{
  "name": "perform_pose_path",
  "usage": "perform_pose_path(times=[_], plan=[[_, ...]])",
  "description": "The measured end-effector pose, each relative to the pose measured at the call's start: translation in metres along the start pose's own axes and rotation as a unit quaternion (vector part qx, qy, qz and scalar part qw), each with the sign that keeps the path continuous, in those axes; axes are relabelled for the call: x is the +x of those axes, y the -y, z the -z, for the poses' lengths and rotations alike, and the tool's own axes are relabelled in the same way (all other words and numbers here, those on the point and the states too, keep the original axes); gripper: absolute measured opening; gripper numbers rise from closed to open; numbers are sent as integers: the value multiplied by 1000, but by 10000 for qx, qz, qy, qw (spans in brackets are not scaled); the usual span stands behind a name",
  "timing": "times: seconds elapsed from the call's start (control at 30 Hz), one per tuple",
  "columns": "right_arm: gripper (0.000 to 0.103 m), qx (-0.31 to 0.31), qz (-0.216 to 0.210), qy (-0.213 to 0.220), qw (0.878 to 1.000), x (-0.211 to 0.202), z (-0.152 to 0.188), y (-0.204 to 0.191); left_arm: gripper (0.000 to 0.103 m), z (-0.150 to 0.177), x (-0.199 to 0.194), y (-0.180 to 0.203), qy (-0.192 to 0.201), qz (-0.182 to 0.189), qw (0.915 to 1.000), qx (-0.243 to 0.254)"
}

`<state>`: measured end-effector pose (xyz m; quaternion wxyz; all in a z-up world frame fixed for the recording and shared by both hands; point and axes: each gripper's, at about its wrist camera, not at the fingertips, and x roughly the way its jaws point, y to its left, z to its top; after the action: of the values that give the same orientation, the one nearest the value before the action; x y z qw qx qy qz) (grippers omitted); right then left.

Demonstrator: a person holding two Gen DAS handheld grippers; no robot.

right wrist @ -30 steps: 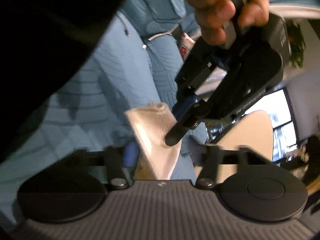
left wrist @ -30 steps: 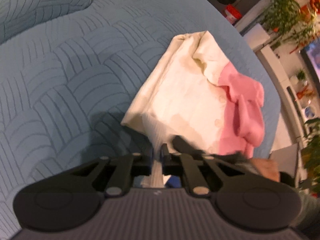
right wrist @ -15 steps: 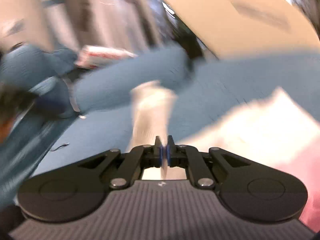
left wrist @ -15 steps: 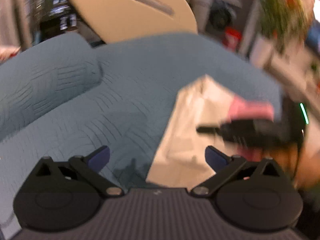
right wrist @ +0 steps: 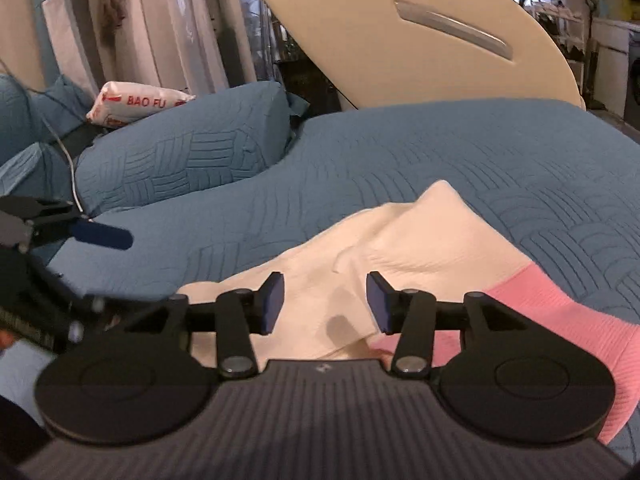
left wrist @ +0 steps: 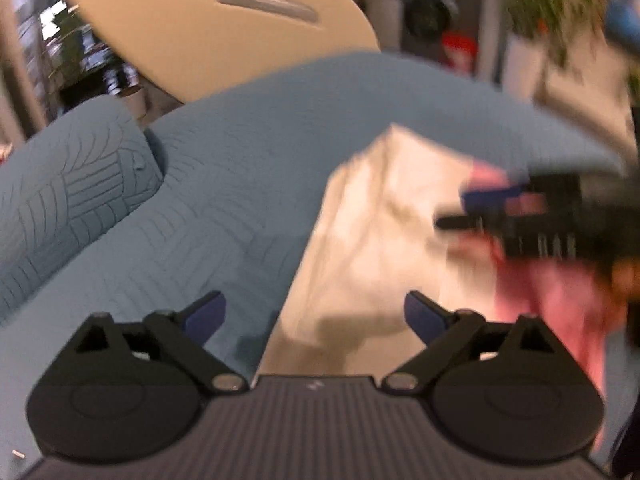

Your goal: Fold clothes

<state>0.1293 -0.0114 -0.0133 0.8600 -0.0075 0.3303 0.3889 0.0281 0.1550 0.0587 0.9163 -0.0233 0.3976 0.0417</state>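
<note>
A folded cream garment (right wrist: 400, 248) with a pink part (right wrist: 560, 320) lies on the blue quilted bed cover (right wrist: 440, 152). My right gripper (right wrist: 326, 304) hovers just above the garment's near edge. Its jaws are opening, and the cream cloth shows in the gap below them, but the pads do not press on it. My left gripper (left wrist: 314, 316) stands wide open over the garment's left edge (left wrist: 360, 240) with nothing held. The left wrist view is blurred and shows the right gripper (left wrist: 520, 216) over the pink part. The right wrist view catches the left gripper's blue pad (right wrist: 100, 236) at far left.
A blue quilted pillow (right wrist: 188, 156) lies at the back left, with a white printed packet (right wrist: 136, 104) and a thin cable (right wrist: 68, 160) behind it. A beige headboard (right wrist: 400, 32) rises behind the bed. Bare bed cover spreads around the garment.
My left gripper let go of the cream cloth, opened wide and swung across. My right gripper, shut on a cream fold half a second ago, has parted its jaws; the garment now lies flat.
</note>
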Motion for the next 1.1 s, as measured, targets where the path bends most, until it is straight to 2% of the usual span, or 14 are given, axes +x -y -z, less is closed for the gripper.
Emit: perform_pose_path(times=[0.07,0.17,0.23,0.37,0.5,0.63,0.73,0.8,0.83,0.93,0.97,1.0,1.07,1.1], plan=[[49,124,-10,89,9999,-7,-1,4,100,-2,17,0,-252,-84,9996,-10],[49,110,-71,80,9999,-32,13,2,97,7,50,-2,-916,-471,9942,304],[49,50,-63,22,10000,-51,24,6,99,15,55,-8,-1083,-481,9924,316],[49,225,-75,101,9997,-77,38,20,100,25,50,-27,-1109,-317,9931,-200],[49,770,-256,470,9956,-110,41,67,98,19,36,-31,-942,-291,9948,-244],[51,1409,-115,869,9861,-127,38,129,98,-15,23,-20,-630,43,9976,269],[71,1984,111,1026,9747,-118,35,171,99,-61,30,2,-626,462,9929,899],[72,2184,293,1129,9689,-109,37,189,99,-87,35,19,-551,661,9881,1272],[72,2270,431,1191,9656,-102,40,198,99,-111,45,38,-364,813,9816,1687],[73,2410,454,1253,9613,-88,57,214,99,-134,65,63,-203,871,9685,2326],[73,2417,348,1177,9626,-83,59,218,99,-147,83,80,-103,1003,9528,2863],[73,2339,308,1108,9654,-81,59,221,99,-148,85,83,-95,1025,9500,2947],[73,1966,274,931,9757,-74,60,226,99,-155,108,104,-247,1184,9166,3811],[73,1921,231,884,9771,-73,61,229,98,-157,128,116,-458,1219,8930,4307]])
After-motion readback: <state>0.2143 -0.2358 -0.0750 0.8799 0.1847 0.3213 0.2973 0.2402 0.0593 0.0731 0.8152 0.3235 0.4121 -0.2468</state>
